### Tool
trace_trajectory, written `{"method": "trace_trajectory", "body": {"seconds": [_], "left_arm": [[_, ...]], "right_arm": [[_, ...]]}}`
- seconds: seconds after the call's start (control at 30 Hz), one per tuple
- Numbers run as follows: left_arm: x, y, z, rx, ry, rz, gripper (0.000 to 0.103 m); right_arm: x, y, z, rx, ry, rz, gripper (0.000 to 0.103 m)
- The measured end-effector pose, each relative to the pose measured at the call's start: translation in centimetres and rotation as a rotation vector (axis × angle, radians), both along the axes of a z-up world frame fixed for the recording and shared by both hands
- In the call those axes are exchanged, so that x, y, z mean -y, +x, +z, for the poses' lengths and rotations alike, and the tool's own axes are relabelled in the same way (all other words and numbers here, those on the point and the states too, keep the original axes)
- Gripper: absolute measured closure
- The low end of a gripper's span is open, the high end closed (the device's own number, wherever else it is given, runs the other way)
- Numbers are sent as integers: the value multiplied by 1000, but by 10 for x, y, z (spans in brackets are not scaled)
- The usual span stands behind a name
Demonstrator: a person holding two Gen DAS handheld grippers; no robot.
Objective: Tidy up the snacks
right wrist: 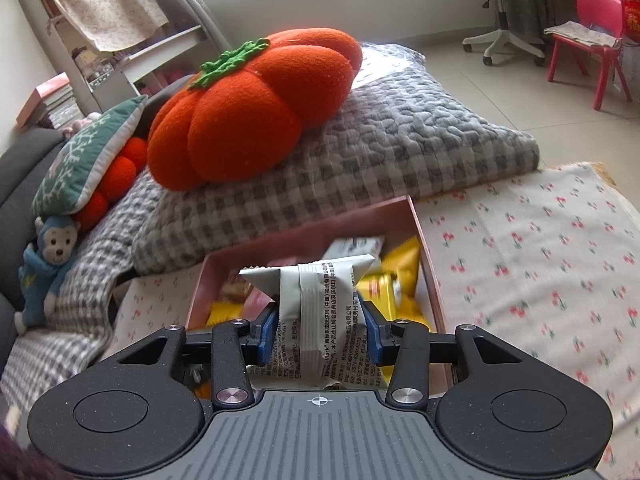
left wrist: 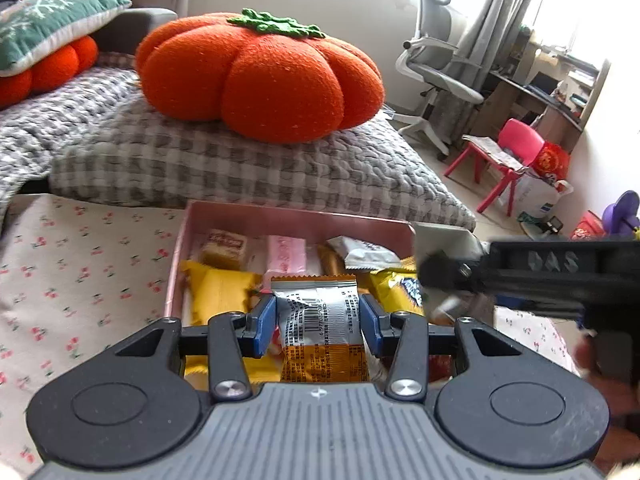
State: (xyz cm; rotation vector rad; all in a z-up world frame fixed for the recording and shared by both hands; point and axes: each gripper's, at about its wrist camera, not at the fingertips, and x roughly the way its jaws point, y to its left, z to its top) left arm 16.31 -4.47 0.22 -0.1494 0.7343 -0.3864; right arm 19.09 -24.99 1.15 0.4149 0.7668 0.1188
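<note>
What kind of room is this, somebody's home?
Most likely a lived-in home, a living room or bedroom: a pumpkin cushion on a checked quilt, a grey office chair and a small pink chair.

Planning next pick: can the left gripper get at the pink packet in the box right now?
Probably not: the left gripper is already shut on an orange-and-silver packet, though the pink packet lies uncovered in the box.
</note>
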Motion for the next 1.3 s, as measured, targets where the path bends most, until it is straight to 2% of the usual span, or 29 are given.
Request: {"method": "trace_trajectory", "body": {"seconds": [0.27, 0.53, 0.57, 0.67, 0.7, 0.87, 1.3], "left_arm": [[5, 12, -13, -8, -6, -22, 62], [7, 12, -16, 0, 7, -38, 61], [7, 12, -16, 4, 14, -39, 59], [6, 12, -16, 6, 22, -44, 54], [6, 11, -16, 7, 23, -45, 52], [7, 6, -9, 13, 31, -47, 45], [-5, -27, 6, -6, 76, -31, 17]], "right_arm": [[-4, 40, -13, -17, 12, 12, 61], [-17, 57, -21, -21, -2, 47, 58], [-18, 57, -20, -17, -3, 48, 57], [-17, 56, -17, -13, 18, 40, 41], [-17, 56, -15, -8, 22, 37, 39], [-14, 48, -5, 6, 23, 33, 38], [4, -10, 9, 13, -12, -15, 14]]}}
